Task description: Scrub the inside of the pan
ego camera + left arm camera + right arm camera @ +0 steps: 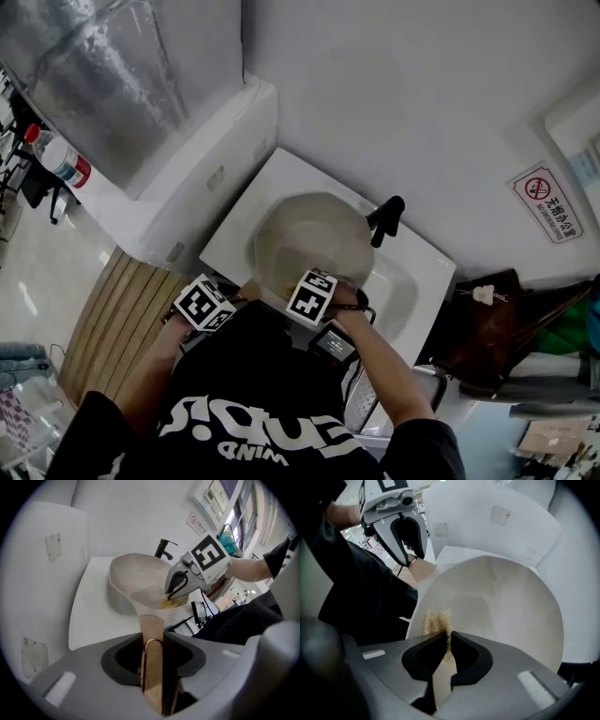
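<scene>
**A:** Closest are the fingers of the right gripper [446, 637], pinched narrow on a yellowish scrub pad [437, 620].

**B:** And where is the pan [501, 606]?

**A:** Just under and ahead of those fingers. The pad seems to rest on the inner wall near the handle side, and the bare bottom lies further forward.

**B:** What steadies it?

**A:** The left gripper [152, 641], its fingers clamped on the wooden handle [151, 623]. The handle's long axis runs straight away from them to the pan, which sits in the sink [412, 281].
</scene>
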A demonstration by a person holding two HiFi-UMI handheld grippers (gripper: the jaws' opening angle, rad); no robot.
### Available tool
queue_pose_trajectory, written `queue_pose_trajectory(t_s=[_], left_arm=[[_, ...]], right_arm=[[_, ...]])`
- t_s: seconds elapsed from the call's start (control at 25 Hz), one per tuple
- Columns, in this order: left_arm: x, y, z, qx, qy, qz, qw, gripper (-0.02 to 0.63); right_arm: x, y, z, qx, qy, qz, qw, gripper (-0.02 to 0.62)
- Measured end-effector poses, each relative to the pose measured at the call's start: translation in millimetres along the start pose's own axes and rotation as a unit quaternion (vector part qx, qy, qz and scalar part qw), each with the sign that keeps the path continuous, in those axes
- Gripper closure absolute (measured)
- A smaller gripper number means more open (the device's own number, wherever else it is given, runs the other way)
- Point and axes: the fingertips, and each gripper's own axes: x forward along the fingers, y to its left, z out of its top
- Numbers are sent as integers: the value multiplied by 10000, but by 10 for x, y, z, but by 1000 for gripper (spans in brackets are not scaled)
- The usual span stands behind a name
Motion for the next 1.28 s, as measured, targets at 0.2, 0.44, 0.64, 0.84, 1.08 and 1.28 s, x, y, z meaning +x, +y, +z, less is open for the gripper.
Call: queue_pose_trajectory(t_s=[0.2,0.44,0.64,0.84,1.08,1.28], left_arm=[[26,-10,-16,5,57,-47,10000,471],[71,-33,-35,-44,93,-105,9999,471],[93,-24,-54,-88,129,-112,9998,472],[102,-22,-52,-116,130,-149,9997,472],[104,-24,-51,-160,116,-175,9997,474],[106,-20,-68,-144,143,-180,9996,474]], right_arm=[[70,-15,235,378,-311,334,9982,557],[124,-93,460,730,-574,475,9945,557],[157,-199,596,841,-615,495,9933,557],[166,-345,665,1003,-666,373,9920,557],[214,-518,823,1086,-928,230,9895,557],[216,-784,981,1152,-1176,-205,9861,557]])
